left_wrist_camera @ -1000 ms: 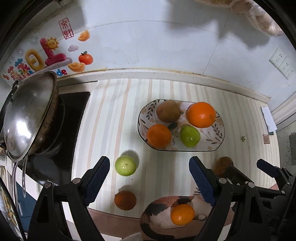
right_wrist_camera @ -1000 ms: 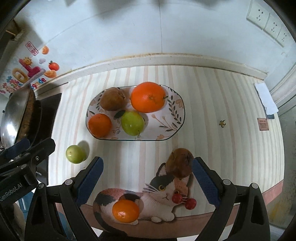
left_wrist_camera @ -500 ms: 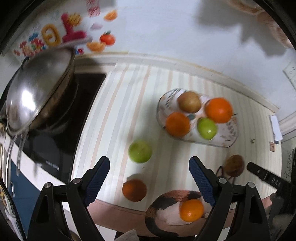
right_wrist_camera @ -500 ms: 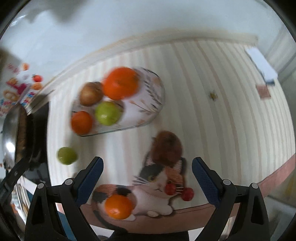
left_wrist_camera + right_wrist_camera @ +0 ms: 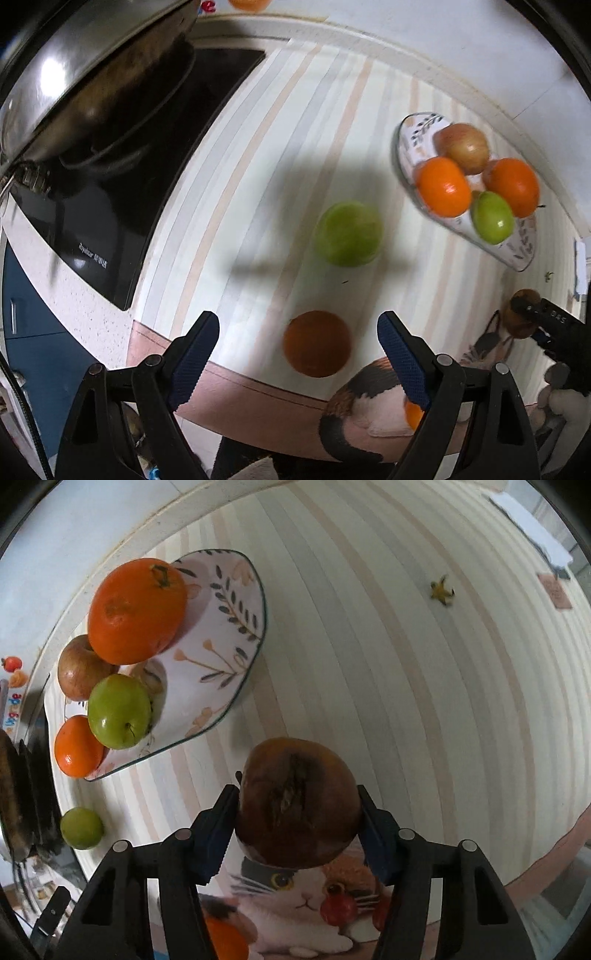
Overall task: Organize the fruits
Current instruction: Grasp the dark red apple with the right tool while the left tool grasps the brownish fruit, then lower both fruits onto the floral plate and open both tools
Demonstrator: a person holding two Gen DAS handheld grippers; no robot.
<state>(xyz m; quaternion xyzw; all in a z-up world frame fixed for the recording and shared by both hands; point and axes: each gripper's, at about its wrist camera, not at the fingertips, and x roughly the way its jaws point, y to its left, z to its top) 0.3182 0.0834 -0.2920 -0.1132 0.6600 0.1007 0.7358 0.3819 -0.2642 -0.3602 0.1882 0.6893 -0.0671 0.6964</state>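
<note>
Left wrist view: the left gripper (image 5: 297, 345) is hanging over the striped bench (image 5: 258, 155) with its fingers spread wide and nothing between them; a dark orange (image 5: 317, 343) is lying directly below the gap and a green apple (image 5: 348, 233) just beyond it. The patterned plate (image 5: 413, 127) is sitting off to the right, already holding two oranges, an apple and a green fruit. If the fingers come down off-centre, the round orange may roll toward the bench edge nearby. The cooktop (image 5: 110, 206) is carrying a small white brand mark (too blurred to read with confidence).

Right wrist view: the right gripper (image 5: 297, 812) has just been closing, and its fingers are now clamping a brown bruised fruit (image 5: 298, 801) above the cat picture (image 5: 314, 893). That soft, damaged skin might give or slip under pressure. Lettering on the wall sticker (image 5: 11, 710) is unreadable.
</note>
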